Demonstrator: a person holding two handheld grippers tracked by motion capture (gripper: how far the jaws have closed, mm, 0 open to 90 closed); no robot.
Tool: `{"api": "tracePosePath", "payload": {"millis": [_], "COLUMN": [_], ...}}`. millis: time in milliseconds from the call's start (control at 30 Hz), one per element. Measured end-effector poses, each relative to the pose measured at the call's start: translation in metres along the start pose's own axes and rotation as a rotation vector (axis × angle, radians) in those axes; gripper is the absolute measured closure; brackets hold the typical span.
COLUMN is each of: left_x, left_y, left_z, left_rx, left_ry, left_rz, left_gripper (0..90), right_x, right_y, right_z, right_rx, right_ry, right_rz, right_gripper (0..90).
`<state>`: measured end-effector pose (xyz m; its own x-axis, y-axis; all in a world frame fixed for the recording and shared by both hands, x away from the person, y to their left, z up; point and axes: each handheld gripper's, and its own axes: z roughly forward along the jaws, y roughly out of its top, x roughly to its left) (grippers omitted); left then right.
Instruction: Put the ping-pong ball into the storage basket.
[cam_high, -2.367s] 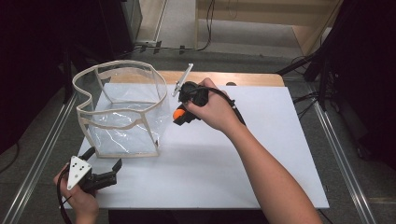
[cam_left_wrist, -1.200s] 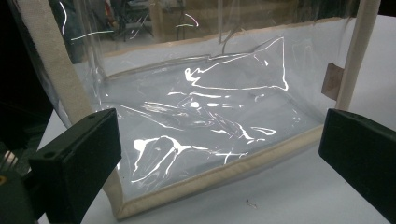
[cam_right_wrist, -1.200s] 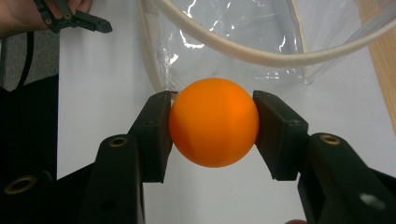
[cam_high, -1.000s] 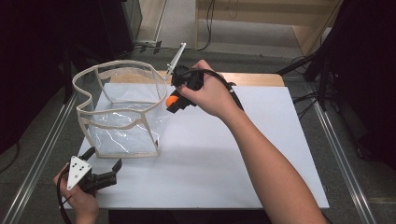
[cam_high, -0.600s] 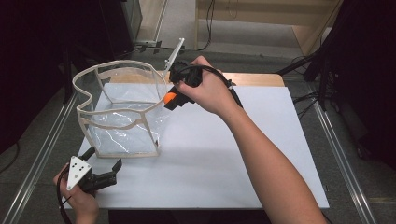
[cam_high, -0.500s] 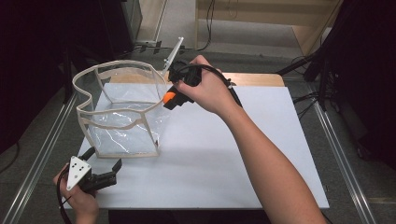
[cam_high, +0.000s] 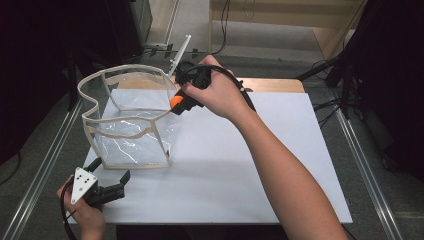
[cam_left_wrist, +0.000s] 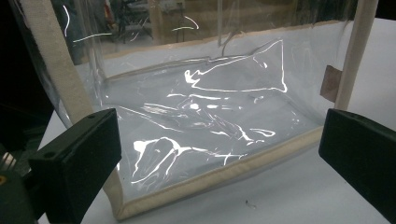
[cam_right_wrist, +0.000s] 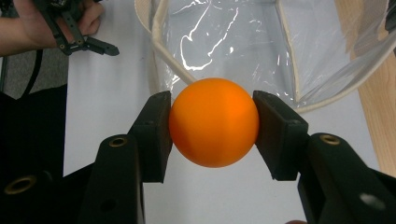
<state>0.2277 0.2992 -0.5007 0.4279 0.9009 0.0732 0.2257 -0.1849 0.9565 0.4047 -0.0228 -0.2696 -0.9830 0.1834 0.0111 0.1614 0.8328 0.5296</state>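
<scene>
The right tongs (cam_right_wrist: 212, 133) are closed on an orange ball (cam_right_wrist: 214, 128) — both black jaws press against opposite sides of the ball, which sits squarely between them. In the high view the right hand (cam_high: 220, 92) holds these tongs (cam_high: 176, 102) at the far side of the surface (cam_high: 250, 165), with the ball (cam_high: 177, 101) held just beside the upper rim of a clear plastic bag (cam_high: 131, 120). In the right gripper view the ball is seen in front of the bag's open mouth (cam_right_wrist: 224, 46); the ball is raised off the surface and does not rest on anything.

The bag is transparent with cream fabric edging. It stands upright with its mouth open on the left part of the white surface. A cream strap runs across its near face in the high view. The left gripper view shows the bag (cam_left_wrist: 201, 126) close ahead, its lower trimmed edge resting on the surface.

The left tongs (cam_high: 117, 186) are spread wide and hold nothing — the two black jaws stand well apart in the left gripper view, with the bag between them farther off. The left hand (cam_high: 82, 212) holds these tongs low at the near left corner of the surface, near the bag's bottom edge but not touching it. A grey three-cornered plate (cam_high: 82, 184) sits on top.
</scene>
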Motion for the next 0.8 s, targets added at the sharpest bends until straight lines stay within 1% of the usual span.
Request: {"api": "tracePosePath", "payload": {"millis": [333,367,500,567,800], "left_x": [0.000,0.000,0.000,0.000,0.000], "left_y": [0.000,0.000,0.000,0.000,0.000], "left_z": [0.000,0.000,0.000,0.000,0.000], "left_rx": [-0.005,-0.006,-0.005,-0.006,-0.006], "left_ry": [-0.002,-0.002,-0.002,-0.002,-0.003], "left_rz": [-0.008,-0.009,-0.008,-0.009,-0.009], "left_gripper": [0.0,0.0,0.0,0.0,0.0], "right_x": [0.000,-0.001,-0.001,-0.002,-0.006], "right_y": [0.014,0.015,0.020,0.022,0.026], "right_z": [0.002,0.003,0.004,0.006,0.011], "right_rx": [0.005,0.004,0.008,0.005,0.005], "right_ry": [0.002,0.004,0.000,0.007,0.011], "right_rz": [-0.010,-0.017,-0.012,-0.016,-0.010], "right_gripper": [47.6,47.6,47.6,47.6,47.6]}}
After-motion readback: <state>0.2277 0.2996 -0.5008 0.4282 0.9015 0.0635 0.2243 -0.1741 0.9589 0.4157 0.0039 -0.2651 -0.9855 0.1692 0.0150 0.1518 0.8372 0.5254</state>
